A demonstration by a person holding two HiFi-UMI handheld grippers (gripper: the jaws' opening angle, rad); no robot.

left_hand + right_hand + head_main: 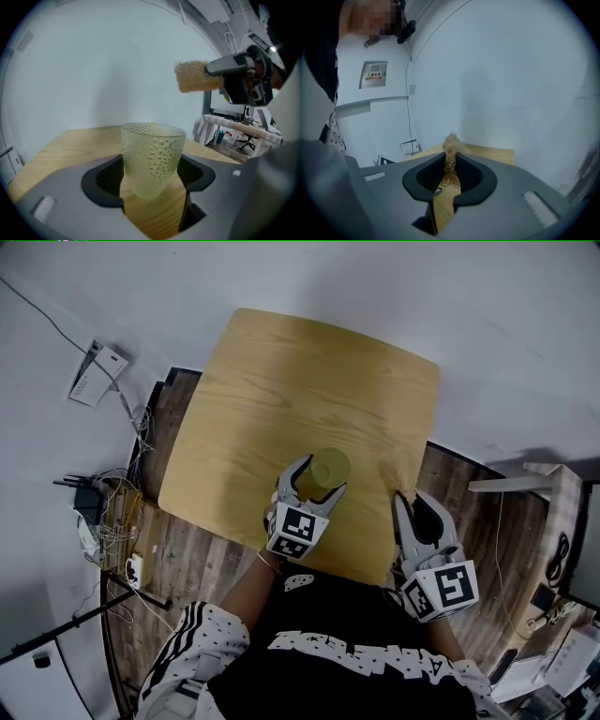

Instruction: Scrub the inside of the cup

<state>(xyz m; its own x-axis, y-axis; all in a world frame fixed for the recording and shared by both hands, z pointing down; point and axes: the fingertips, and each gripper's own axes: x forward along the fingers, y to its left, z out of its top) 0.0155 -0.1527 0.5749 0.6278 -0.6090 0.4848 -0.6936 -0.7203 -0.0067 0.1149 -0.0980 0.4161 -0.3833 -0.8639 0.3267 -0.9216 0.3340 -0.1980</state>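
A pale green, dimpled glass cup [329, 468] stands upright over the wooden table [281, 381], near its front edge. My left gripper [313, 486] is shut on the cup [152, 158], with one dark pad against each side of it. My right gripper [411, 512] is to the right of the cup, by the table's front right corner. It is shut on a tan fibrous scrubber [451, 157], which sticks out past the pads. In the left gripper view the scrubber [198, 76] hangs above and to the right of the cup's rim, apart from it.
The table is small, and its near edge [356, 570] lies just in front of the person's body. On the floor to the left are tangled cables and a power strip [105, 521], and a white box [97, 373] on the wall. A white stand [548, 488] is at the right.
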